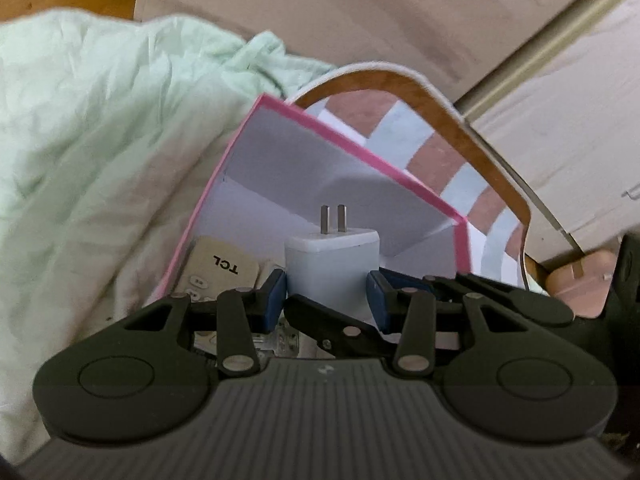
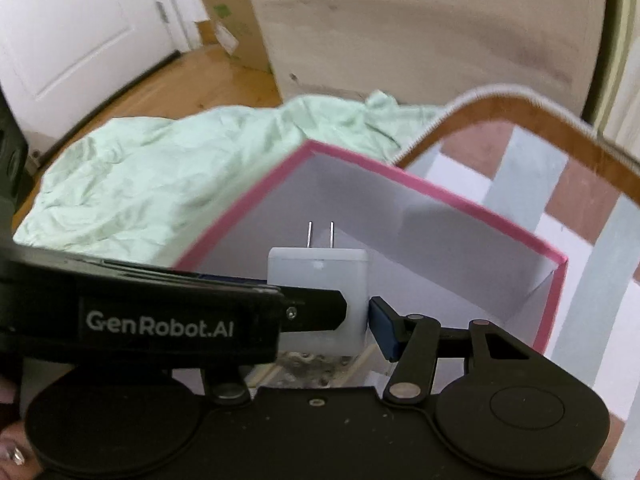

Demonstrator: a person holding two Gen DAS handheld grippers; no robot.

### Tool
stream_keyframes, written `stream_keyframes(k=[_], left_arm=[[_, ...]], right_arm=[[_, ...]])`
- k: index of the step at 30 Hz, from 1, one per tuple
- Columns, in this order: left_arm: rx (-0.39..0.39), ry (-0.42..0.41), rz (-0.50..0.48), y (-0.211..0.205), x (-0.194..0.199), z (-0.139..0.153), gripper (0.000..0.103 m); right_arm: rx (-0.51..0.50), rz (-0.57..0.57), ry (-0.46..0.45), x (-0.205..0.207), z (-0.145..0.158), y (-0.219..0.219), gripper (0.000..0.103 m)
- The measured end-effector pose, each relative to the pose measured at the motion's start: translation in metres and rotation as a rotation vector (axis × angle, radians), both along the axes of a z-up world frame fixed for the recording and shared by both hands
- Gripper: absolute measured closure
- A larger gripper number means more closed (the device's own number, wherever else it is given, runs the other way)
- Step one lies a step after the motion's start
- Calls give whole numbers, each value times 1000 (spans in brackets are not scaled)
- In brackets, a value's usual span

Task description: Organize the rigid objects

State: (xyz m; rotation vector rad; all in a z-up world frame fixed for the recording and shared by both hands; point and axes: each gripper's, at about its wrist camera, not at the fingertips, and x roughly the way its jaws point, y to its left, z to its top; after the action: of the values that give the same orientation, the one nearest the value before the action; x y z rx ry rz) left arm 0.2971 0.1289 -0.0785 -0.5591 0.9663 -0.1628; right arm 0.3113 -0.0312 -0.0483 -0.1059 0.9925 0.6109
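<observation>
A white two-prong charger plug (image 1: 332, 268) stands prongs-up between the blue pads of my left gripper (image 1: 330, 294), which is shut on it over a pink-rimmed white box (image 1: 352, 160). A beige TCL remote (image 1: 220, 270) lies in the box at its near left. In the right wrist view the same plug (image 2: 318, 296) sits between the fingers of my right gripper (image 2: 356, 320), which is also closed against it; the left gripper's black body (image 2: 160, 320) crosses in front. The box (image 2: 440, 200) lies just behind.
A crumpled pale green sheet (image 1: 100, 120) lies left of the box; it also shows in the right wrist view (image 2: 160, 168). A brown-edged checked mat (image 2: 560, 184) lies to the right. A beige headboard (image 2: 400, 32), wood floor, cardboard box (image 2: 232, 20) and white door stand beyond.
</observation>
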Motion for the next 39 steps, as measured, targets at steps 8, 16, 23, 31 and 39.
stream_keyframes(k=[8, 16, 23, 31, 39], left_arm=[[40, -1, -15, -9, 5, -11, 60], [64, -21, -37, -8, -2, -1, 59], [142, -36, -39, -3, -22, 26, 59], [263, -121, -59, 2, -70, 81, 58], [407, -141, -79, -22, -113, 127, 58]], right_arm=[[17, 8, 24, 10, -20, -3, 42], [-4, 29, -45, 2, -15, -1, 38], [40, -41, -119, -32, 2, -25, 38], [84, -135, -227, -84, 52, -58, 38], [125, -184, -315, -137, 103, -83, 38]])
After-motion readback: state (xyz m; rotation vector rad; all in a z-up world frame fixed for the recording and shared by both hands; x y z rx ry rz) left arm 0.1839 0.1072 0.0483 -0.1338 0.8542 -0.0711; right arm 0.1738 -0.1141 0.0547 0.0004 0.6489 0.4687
